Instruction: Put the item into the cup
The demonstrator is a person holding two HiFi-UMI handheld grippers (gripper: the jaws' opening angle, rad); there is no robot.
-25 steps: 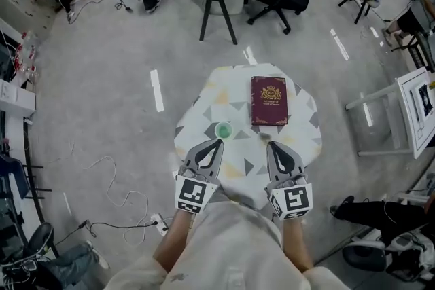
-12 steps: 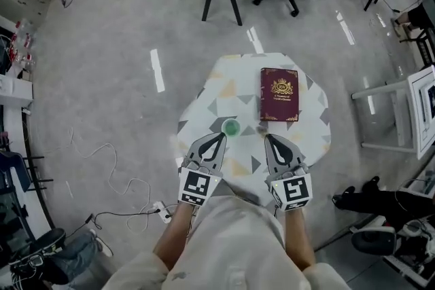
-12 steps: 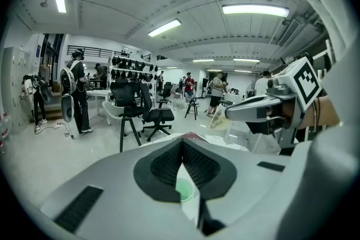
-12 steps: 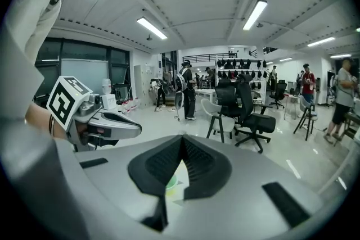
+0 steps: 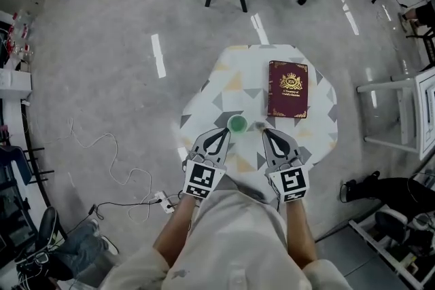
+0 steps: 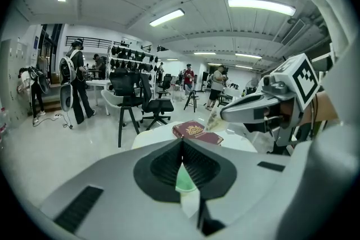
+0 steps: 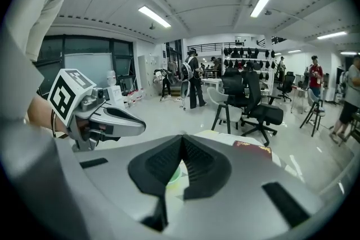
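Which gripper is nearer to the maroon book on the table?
Right. The right gripper sits just short of the book's near-left corner. The left gripper is farther left, with the green cup roughly between it and the book.

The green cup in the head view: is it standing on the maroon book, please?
No, the green cup stands on the patterned table, apart from the maroon book.
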